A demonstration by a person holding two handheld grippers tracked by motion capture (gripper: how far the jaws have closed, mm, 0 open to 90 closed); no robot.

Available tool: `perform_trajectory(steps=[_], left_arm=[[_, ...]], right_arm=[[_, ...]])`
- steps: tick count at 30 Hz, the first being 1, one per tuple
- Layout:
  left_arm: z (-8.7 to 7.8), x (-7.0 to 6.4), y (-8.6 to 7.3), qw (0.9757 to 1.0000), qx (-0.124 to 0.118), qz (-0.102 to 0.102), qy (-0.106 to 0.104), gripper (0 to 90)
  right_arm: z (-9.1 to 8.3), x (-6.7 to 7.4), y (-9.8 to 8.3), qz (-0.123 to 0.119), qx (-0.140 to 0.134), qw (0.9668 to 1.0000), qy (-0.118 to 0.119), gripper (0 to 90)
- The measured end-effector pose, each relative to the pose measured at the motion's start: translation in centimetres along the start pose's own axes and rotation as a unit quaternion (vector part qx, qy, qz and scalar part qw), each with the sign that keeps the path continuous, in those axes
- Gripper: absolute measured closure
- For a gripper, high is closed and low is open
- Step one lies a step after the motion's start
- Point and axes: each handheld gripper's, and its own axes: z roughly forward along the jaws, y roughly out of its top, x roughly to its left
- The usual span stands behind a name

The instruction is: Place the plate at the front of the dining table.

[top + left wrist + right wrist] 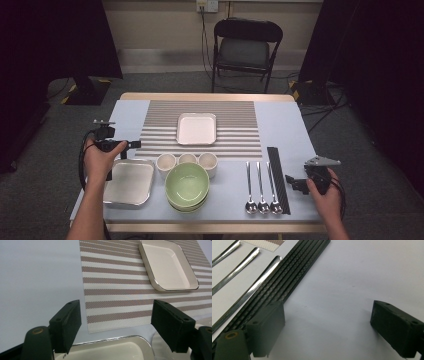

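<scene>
Two hand-held claws are hovering wide open, holding nothing, over a table setting.
Left claw [134, 144] is hanging above the near square tray [131, 183], seemingly readying a grasp; right claw [291, 181] is waiting beside the black chopsticks [278, 179].

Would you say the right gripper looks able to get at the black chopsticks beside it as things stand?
Probably yes. The right gripper is open and holds nothing, and the black chopsticks lie just beside it on bare tablecloth. Only the nearest spoon lies close along their far side, which might crowd a finger.
</scene>
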Motion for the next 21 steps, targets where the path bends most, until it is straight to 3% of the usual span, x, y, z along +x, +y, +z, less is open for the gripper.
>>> perform_trajectory(steps=[21], left_arm=[[-1.0, 0.16, -0.9, 1.0, -0.005, 0.005, 0.003, 23.4]], right_arm=[[0.0, -0.01, 0.0, 0.0, 0.0, 1.0, 0.0, 11.1]])
